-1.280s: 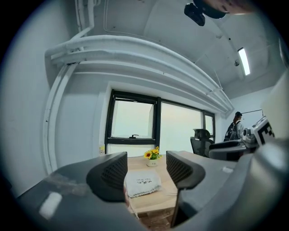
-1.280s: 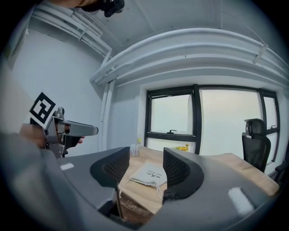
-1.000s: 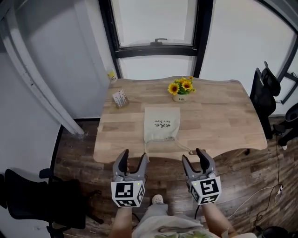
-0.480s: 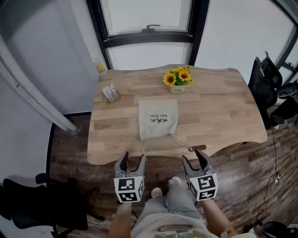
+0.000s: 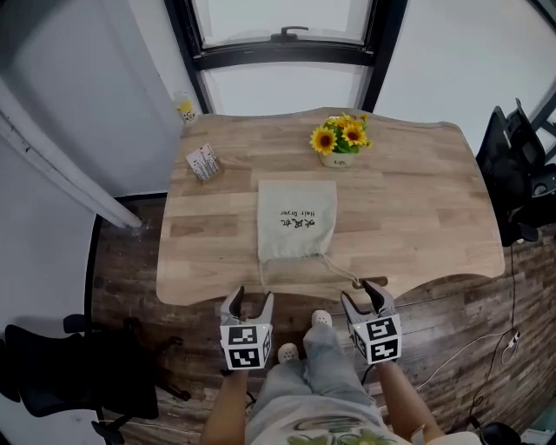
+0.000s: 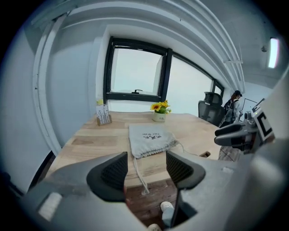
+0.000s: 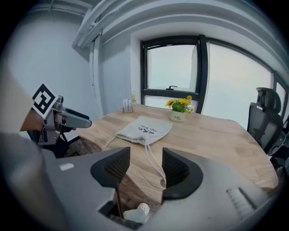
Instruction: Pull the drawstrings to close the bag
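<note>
Bag (image 5: pixel 296 220) flat on surface (image 5: pixel 417 217), drawstrings (image 5: pixel 334 268) loose | left gripper (image 5: pixel 248 302) jaws apart, empty | right gripper (image 5: pixel 362 295) likewise

Bright daylight from the window (image 5: pixel 282 17), soft shadows, fisheye-bent edges, sharp focus

Beige bag (image 5: pixel 296 228), yellow sunflowers (image 5: pixel 340 135)

Bag (image 5: pixel 296 219): dark print, one line apparently "Hair Dryer"; flowerpot (image 5: pixel 337 160) label too small to read.
</note>
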